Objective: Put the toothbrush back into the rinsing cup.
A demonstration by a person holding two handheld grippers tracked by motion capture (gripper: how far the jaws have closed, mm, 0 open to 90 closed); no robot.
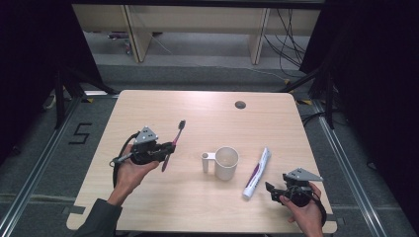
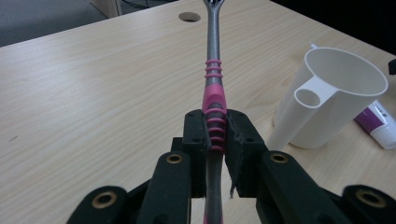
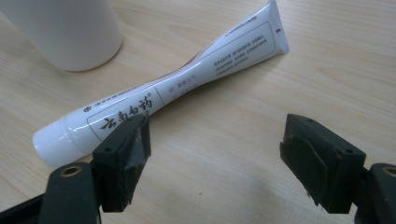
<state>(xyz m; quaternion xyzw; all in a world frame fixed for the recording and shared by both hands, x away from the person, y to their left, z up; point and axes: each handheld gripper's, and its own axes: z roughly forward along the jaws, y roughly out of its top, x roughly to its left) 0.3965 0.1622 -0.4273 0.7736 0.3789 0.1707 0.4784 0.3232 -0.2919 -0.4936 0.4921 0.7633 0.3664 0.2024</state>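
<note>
A pink and grey toothbrush [image 1: 174, 142] is clamped by its handle [image 2: 215, 112] in my left gripper [image 1: 168, 149], which is held above the table's left half; the bristle end points to the far side. A white cup [image 1: 226, 162] with a side handle stands at the table's middle, to the right of the brush [image 2: 327, 100]. A white toothpaste tube [image 1: 257, 173] lies flat to the right of the cup. My right gripper [image 1: 271, 190] rests near the front right edge, jaws wide apart, just beside the tube's cap end [image 3: 154, 100]; nothing is between its pads.
The wooden table [image 1: 148, 197] has a round cable hole [image 1: 240, 104] near its far edge. Table legs and cables stand on the floor beyond the far edge. Bare tabletop lies behind the cup and along the front.
</note>
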